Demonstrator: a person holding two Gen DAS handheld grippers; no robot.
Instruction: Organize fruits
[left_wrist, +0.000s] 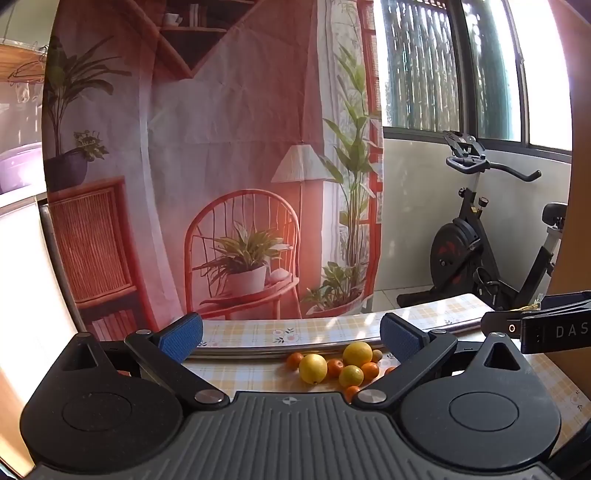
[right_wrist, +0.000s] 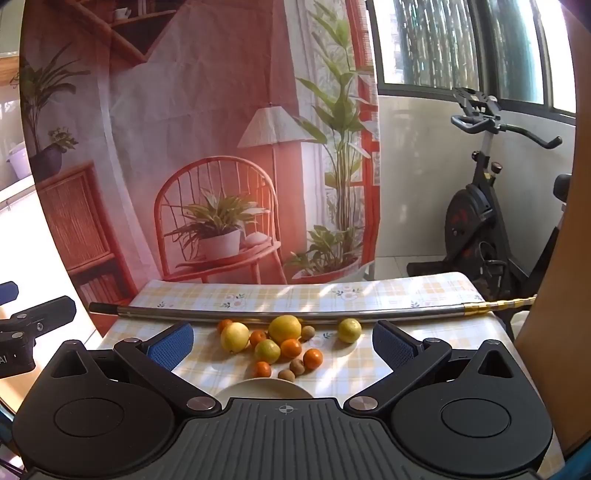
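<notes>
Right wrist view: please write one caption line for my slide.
Open right claw hovers above loose yellow and orange fruits on a checked tablecloth, with a metal pole behind them and a plate rim nearest.

Yellow lemons (right_wrist: 284, 328), small oranges (right_wrist: 291, 348) and brown kiwis (right_wrist: 296, 366) lie clustered on the checked tablecloth (right_wrist: 388, 350).

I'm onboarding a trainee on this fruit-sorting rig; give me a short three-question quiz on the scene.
1. True or false: the right claw is shut on a fruit.
2. The long steel pole with a gold tip lies: A) behind the fruit, B) on top of it.
3. What sits nearest the right claw's camera, below the small round orange tangerines?

Key: 1 false, both claws open and empty; 2 A; 3 the round cream plate.
</notes>
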